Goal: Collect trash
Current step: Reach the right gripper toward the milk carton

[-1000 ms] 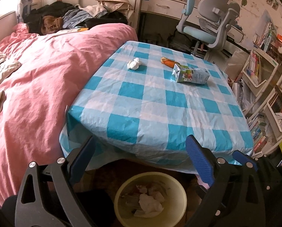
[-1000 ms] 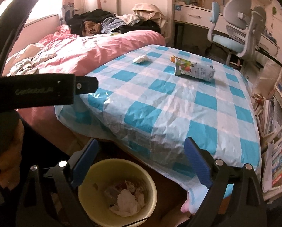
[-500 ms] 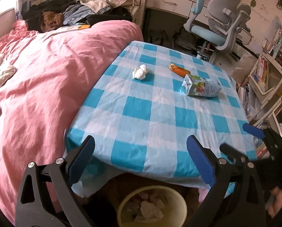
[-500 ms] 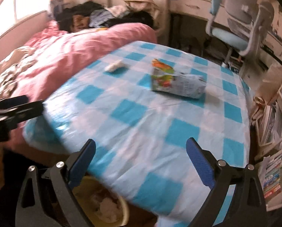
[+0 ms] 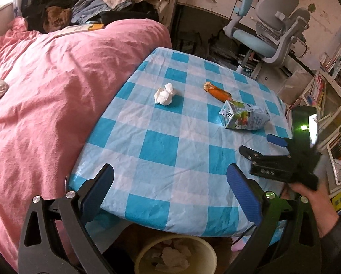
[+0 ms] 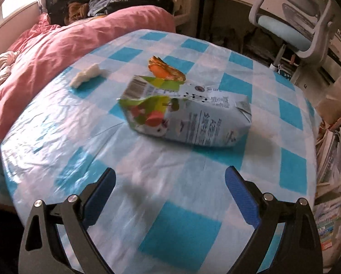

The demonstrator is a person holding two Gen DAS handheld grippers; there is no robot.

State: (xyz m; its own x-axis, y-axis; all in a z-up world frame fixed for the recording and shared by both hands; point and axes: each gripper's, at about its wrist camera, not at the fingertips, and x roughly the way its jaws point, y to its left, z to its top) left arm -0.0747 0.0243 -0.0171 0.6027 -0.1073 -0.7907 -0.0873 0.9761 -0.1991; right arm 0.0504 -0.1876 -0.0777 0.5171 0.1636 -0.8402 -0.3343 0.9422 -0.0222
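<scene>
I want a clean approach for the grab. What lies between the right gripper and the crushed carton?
Nothing: in the right wrist view only bare checked tablecloth lies between the open right gripper and the carton.

Black gripper (image 6: pixel 169 189) frames, blue pads (image 6: pixel 241 197), silver screws, dark sleeve (image 5: pixel 339 242)

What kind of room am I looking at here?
Most likely a bedroom that doubles as a study. A bed with a pink duvet sits right beside the table with the blue checked cloth, and a desk chair and packed bookshelves stand behind it.
</scene>
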